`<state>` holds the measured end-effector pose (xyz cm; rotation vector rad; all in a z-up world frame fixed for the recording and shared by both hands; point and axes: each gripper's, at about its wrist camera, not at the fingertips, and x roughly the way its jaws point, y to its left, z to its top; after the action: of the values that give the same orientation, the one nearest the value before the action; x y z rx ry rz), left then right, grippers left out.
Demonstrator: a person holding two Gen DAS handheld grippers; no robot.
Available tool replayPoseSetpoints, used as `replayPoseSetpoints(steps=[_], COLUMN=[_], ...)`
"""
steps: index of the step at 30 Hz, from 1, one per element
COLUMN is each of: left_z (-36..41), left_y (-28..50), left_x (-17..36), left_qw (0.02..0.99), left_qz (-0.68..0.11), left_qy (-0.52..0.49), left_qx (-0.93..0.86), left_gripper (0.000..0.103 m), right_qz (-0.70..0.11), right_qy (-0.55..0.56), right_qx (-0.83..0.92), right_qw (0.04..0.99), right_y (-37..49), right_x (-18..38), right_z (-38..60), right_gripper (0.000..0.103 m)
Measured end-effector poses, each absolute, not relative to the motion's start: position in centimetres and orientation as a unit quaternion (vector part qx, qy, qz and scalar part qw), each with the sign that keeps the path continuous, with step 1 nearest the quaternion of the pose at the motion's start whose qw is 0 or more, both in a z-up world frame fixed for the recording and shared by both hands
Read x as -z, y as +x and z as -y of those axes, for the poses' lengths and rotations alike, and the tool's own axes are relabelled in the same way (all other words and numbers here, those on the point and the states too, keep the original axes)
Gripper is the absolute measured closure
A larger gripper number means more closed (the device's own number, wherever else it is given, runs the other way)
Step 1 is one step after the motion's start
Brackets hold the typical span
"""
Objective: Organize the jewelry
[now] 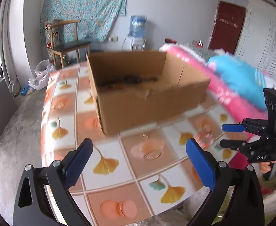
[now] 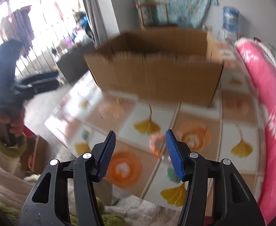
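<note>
Left gripper (image 1: 138,162) hangs with jaws spread wide and empty over the patterned worktop (image 1: 119,169); right gripper (image 2: 140,150) has jaws half apart, nothing between them. An orange bracelet (image 2: 155,145) lies on the worktop just ahead of the right jaws, short of the cardboard box (image 2: 156,75). Best approach, I judge: straddle one side of the ring, close gently, then lift toward the box.

A wooden chair (image 1: 66,43) and water dispenser (image 1: 137,32) stand behind the table (image 1: 107,165)
</note>
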<state>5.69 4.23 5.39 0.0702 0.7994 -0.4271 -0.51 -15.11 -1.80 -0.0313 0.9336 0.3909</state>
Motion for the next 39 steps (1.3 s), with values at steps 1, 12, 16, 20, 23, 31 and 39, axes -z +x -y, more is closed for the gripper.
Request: replayPoseSetpoints(steps=[1,12,16,20,23,31,39], left_z=[-3.5,2.3,3.2,3.5,3.4,3.5,3.7], left_y=[5.8,8.4,9.6,10.5,11.3,11.8,11.9], left_x=[-4.1,1.4,2.5,3.0,3.3,3.6,3.7], left_qw=[0.896,0.899,0.892,0.886,0.882,0.875,0.876], left_qz=[-0.390,-0.366,-0.379,-0.393,-0.406,-0.416,-0.416], left_qy=[0.049,0.153,0.158,0.157,0.148,0.146,0.145], left_qx=[0.205,0.188,0.190,0.191,0.189,0.199,0.198], left_gripper=[0.006,0.016,0.032,0.048,0.058,0.075,0.095], right_qz=[-0.455,-0.469,-0.467,-0.460,-0.459,-0.451,-0.448], right_qy=[-0.018,-0.007,-0.025,-0.019,-0.009,-0.009,0.002], right_qx=[-0.178,-0.159,-0.158,-0.158,-0.161,-0.162,-0.164], right_qw=[0.872,0.869,0.870,0.873,0.874,0.878,0.879], right_y=[-0.3,1.2,1.6,2.0,2.6,3.4,3.6], right_x=[2.7,5.4,6.1,6.4,6.8,6.7,6.8], right_z=[14.8,14.5,13.9,14.1,14.4,14.3,14.3], right_gripper=[0.054,0.069,0.074,0.086,0.092,0.095,0.095])
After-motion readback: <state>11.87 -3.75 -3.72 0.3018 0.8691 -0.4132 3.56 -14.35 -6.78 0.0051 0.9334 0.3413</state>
